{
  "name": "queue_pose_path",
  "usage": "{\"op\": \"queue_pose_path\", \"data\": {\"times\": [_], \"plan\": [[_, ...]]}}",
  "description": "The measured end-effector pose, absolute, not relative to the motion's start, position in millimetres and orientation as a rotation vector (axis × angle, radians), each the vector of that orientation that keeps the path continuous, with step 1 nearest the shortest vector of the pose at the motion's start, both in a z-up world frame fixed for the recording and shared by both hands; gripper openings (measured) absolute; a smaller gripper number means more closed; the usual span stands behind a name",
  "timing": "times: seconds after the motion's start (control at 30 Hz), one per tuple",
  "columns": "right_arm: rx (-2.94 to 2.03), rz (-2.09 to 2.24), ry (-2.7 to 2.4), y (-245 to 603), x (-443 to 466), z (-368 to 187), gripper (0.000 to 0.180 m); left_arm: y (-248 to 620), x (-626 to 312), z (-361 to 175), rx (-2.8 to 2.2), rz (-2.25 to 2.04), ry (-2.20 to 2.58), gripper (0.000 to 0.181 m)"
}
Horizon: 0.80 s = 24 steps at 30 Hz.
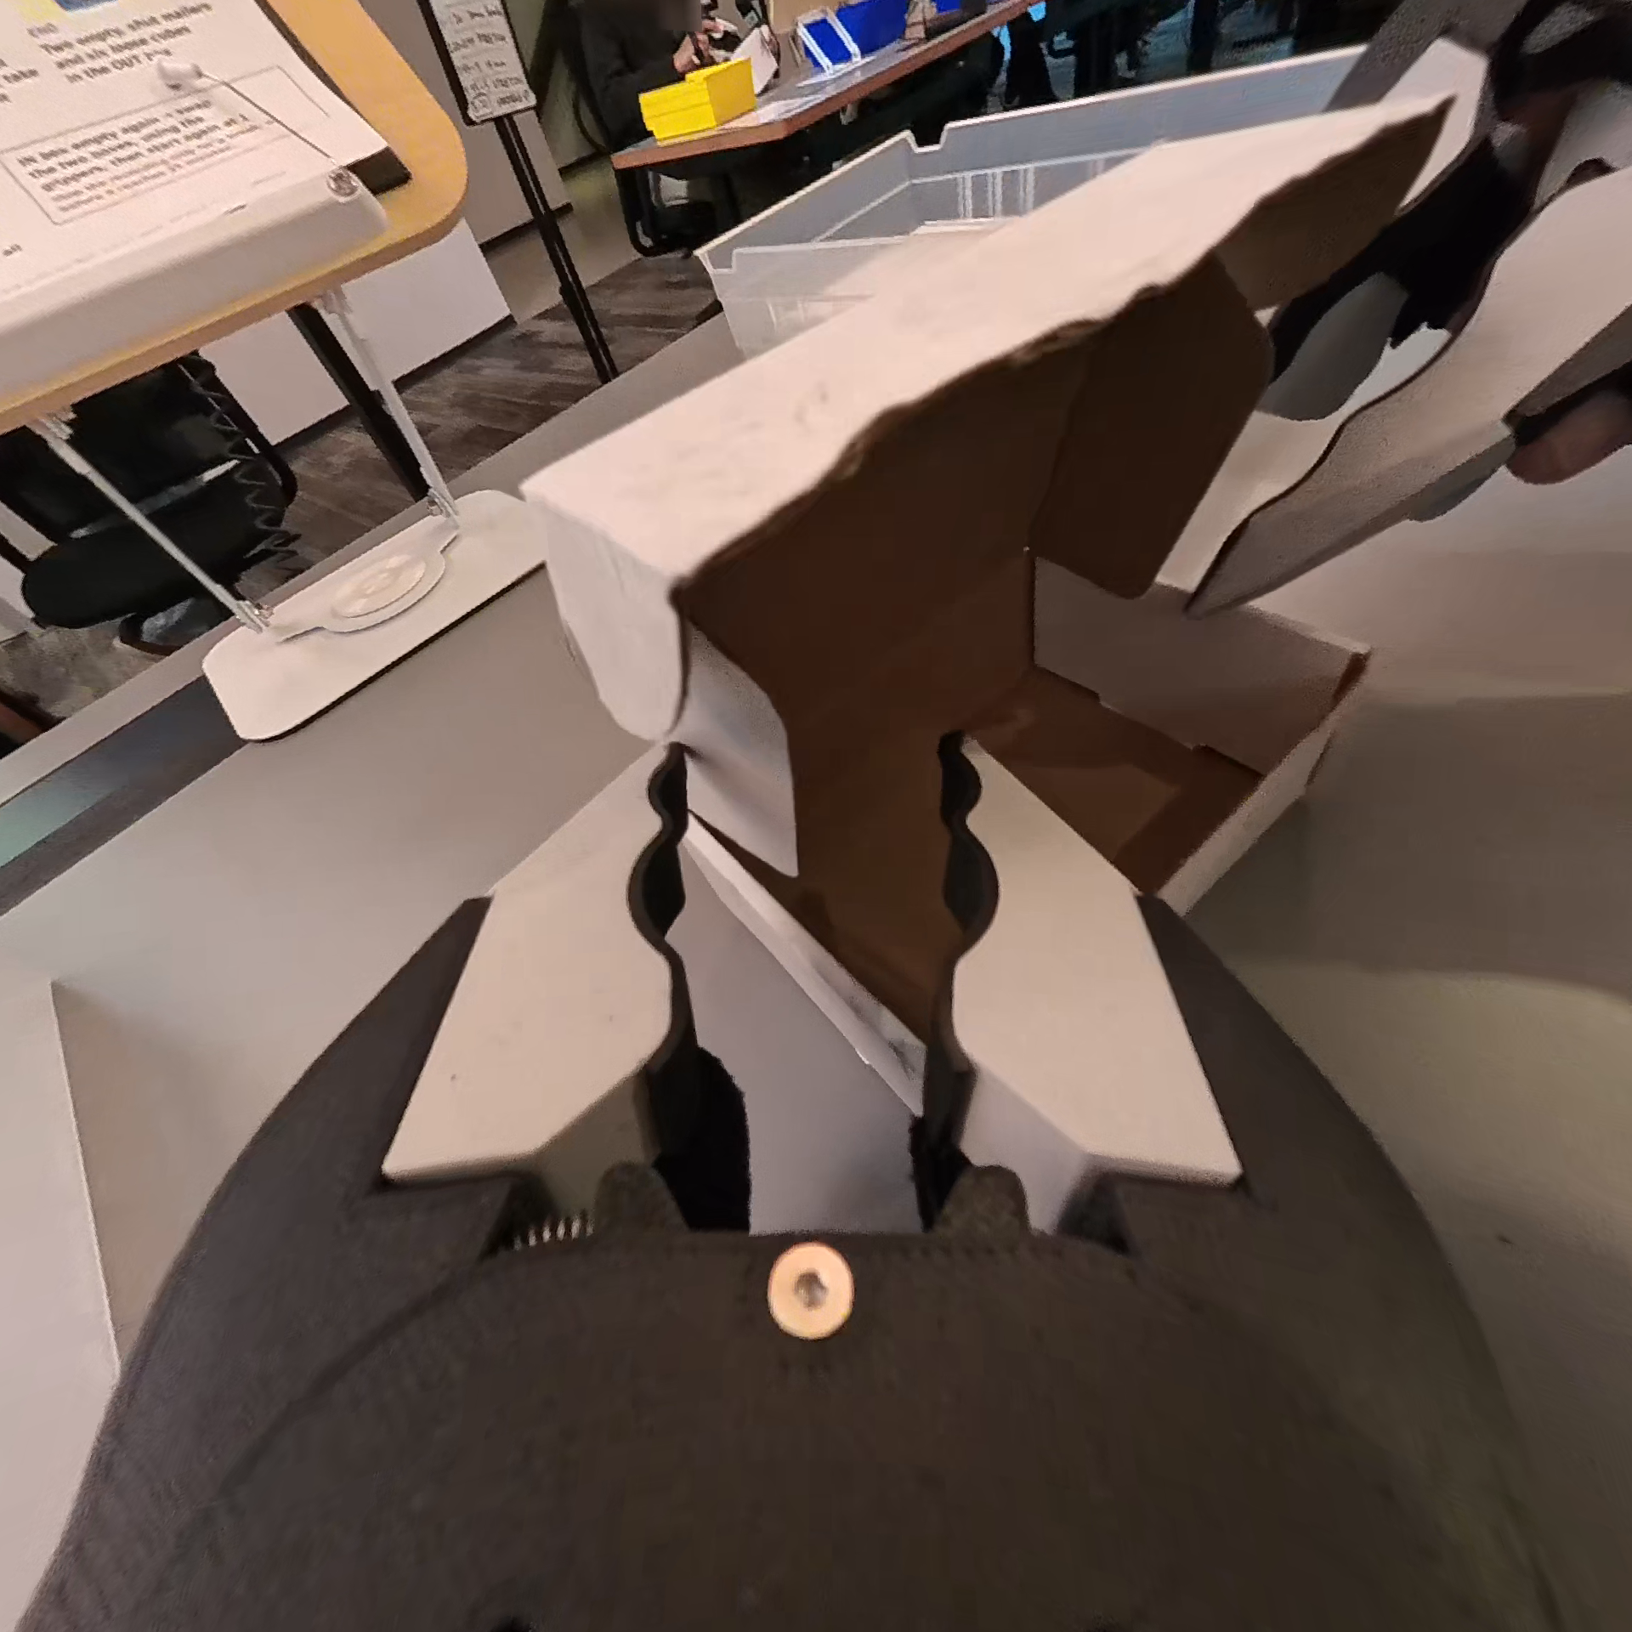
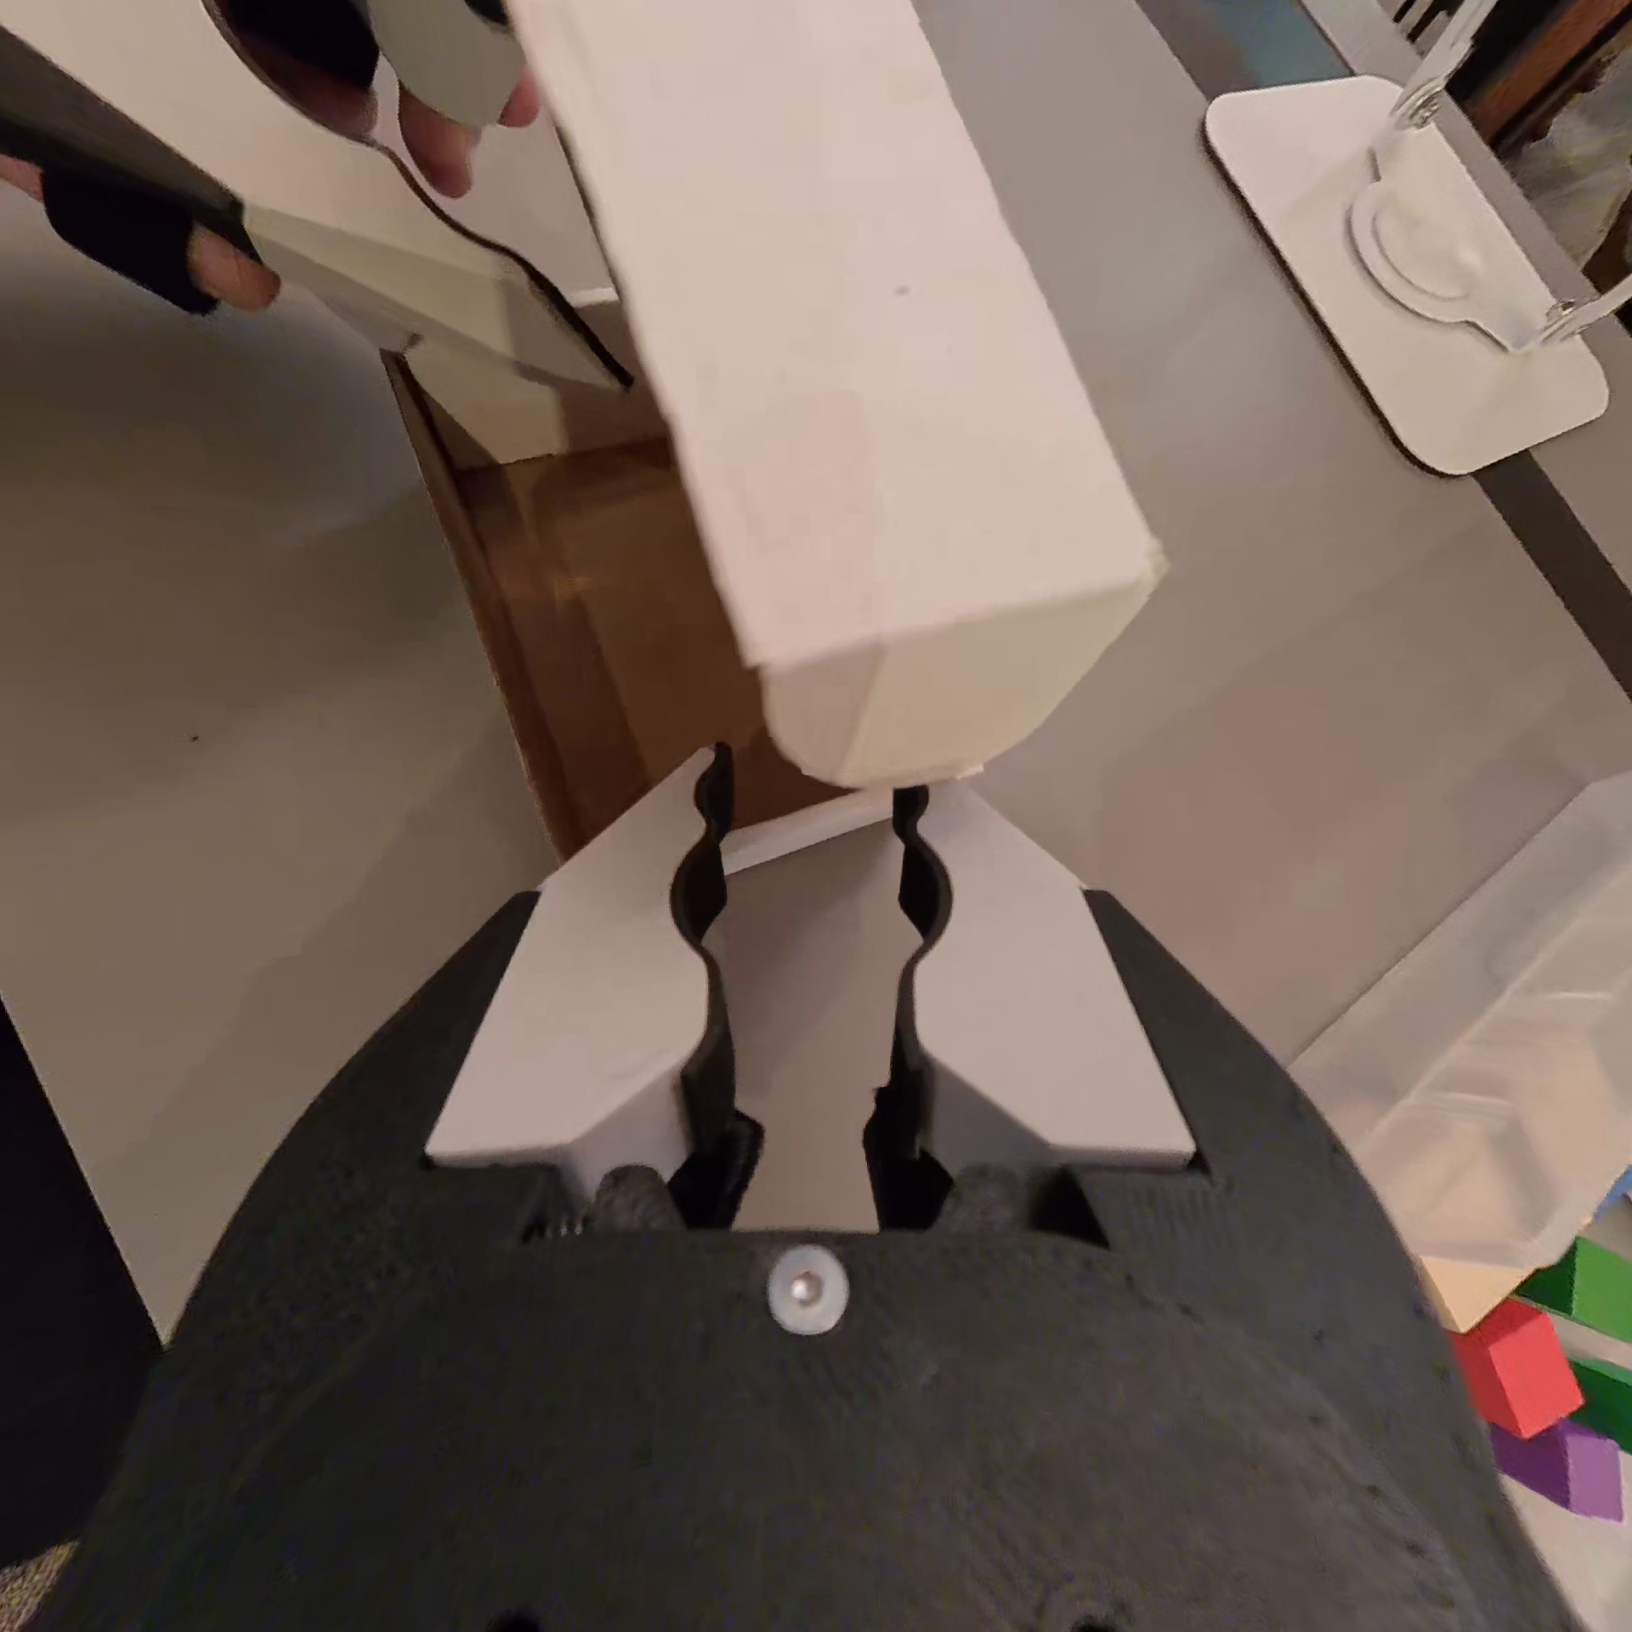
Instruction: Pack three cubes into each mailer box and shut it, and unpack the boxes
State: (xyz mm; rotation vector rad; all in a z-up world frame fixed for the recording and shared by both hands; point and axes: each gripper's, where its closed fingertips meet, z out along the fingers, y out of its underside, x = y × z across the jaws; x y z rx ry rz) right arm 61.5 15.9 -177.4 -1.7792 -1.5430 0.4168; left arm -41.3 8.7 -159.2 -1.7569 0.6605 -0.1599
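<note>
A white mailer box with a brown inside stands open on the grey table, and the part of its inside that shows is empty. Its lid is tilted up. My left gripper is open at the near end, with the lid's side flap and the box wall between its fingers. My right gripper is open at the other end, just under the lid's corner. Its finger shows at the far side. Red, green and purple cubes lie at the lower right.
A clear plastic bin stands behind the box. A white stand base holding an instruction sheet sits near the table's edge and also shows in the right wrist view. Another clear bin stands by the cubes. A gloved hand holds the left gripper.
</note>
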Motion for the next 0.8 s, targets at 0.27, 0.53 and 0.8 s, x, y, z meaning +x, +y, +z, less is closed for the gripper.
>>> {"op": "queue_pose_path", "data": {"times": [0.27,0.53,0.8], "plan": [[-1.791,0.47,-1.683,-3.4,67.2,-193.3,0.044,-17.4,-34.6,-178.4,-1.824,-0.301,0.859,0.076],[-1.8,0.411,-1.814,-18.8,93.0,-191.7,0.051,-40.6,-48.6,-169.7,-1.798,-0.358,0.967,0.082],[-1.737,0.232,-1.91,-19.6,114.6,-173.7,0.067,-48.1,-30.6,-144.2,-1.635,-0.204,1.186,0.093]]}}
